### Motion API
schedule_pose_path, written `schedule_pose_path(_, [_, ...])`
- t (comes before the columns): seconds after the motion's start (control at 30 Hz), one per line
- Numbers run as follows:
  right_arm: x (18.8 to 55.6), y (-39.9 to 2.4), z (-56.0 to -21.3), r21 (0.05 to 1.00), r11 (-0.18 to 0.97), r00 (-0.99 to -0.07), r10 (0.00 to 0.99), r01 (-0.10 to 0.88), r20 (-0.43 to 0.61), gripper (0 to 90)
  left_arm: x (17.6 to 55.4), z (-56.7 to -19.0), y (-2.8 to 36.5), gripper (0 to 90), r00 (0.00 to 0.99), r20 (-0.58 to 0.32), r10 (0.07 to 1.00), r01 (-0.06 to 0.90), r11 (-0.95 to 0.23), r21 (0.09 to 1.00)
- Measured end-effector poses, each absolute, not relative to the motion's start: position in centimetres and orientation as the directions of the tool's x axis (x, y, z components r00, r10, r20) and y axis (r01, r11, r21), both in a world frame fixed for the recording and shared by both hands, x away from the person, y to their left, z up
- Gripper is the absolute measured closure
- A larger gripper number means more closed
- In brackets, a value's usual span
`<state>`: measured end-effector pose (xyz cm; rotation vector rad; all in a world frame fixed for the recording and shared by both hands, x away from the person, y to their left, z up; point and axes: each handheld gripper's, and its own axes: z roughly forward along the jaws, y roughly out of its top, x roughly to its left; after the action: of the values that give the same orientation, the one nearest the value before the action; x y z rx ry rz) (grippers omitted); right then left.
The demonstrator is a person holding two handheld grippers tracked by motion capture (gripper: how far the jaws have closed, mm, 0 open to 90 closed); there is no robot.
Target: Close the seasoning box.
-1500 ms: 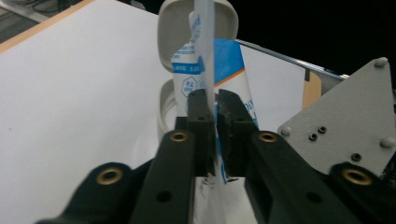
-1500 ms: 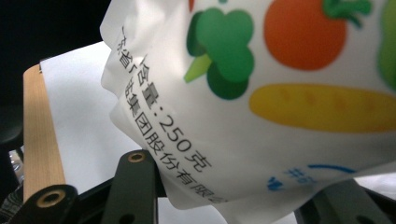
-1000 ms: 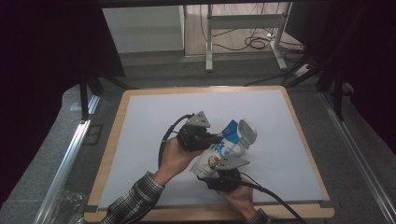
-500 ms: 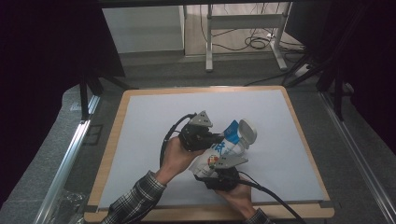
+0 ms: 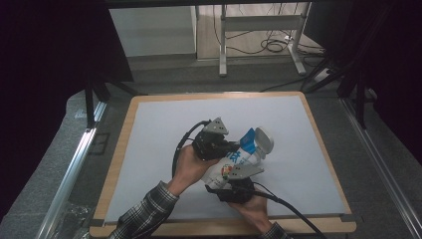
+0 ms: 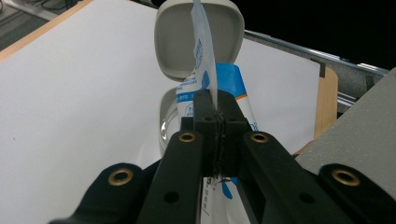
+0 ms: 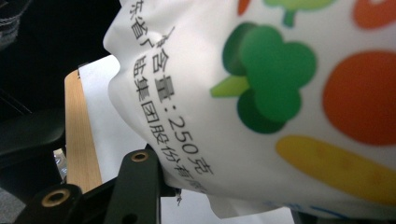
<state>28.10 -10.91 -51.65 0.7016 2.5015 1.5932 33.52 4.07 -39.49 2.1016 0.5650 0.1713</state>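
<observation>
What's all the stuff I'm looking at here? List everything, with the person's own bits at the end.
Pouch: one, white and blue with vegetable pictures, held over the middle of the table between both grippers.
Lid: one, grey-white, flipped open at the pouch's far end.
Table: one, white top with a wooden edge.
Metal frame: one, grey, on the floor beyond the table with cables beside it.
Left gripper: one, black, jaws pinched on a thin blue-and-white flap of the pouch.
Right gripper: one, black, at the pouch's near end.
Hands: two, the left hand in a checked sleeve.
</observation>
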Motion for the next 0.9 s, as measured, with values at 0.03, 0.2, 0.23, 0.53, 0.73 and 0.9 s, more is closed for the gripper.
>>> schedule_pose_path(0.03, [28.11,-10.89,-51.65,0.879,0.345,-0.89,0.425,0.33,0.167,58.3,33.55,-39.5,4.06,89.1,0.885,-0.093,0.456,0.328,-0.47,0.819])
schedule_pose_path(0.2, [28.11,-10.86,-51.62,0.878,0.34,-0.89,0.42,0.336,0.178,58.3,33.71,-39.59,3.96,89.0,0.887,-0.092,0.454,0.328,-0.476,0.816])
schedule_pose_path(0.23, [28.13,-10.84,-51.63,0.879,0.34,-0.89,0.419,0.335,0.178,58.3,33.74,-39.61,3.94,89.0,0.886,-0.093,0.454,0.329,-0.476,0.816])
schedule_pose_path(0.53, [28.25,-10.77,-51.52,0.882,0.332,-0.893,0.411,0.335,0.185,58.3,33.99,-39.74,3.82,89.1,0.884,-0.102,0.457,0.336,-0.467,0.818])
schedule_pose_path(0.73, [28.35,-10.77,-51.39,0.882,0.319,-0.893,0.401,0.346,0.205,58.3,34.28,-39.76,3.61,89.1,0.883,-0.104,0.458,0.339,-0.469,0.816])
schedule_pose_path(0.9, [28.44,-10.81,-51.24,0.884,0.314,-0.894,0.396,0.346,0.209,58.3,34.48,-39.78,3.43,89.2,0.881,-0.107,0.462,0.343,-0.466,0.815])
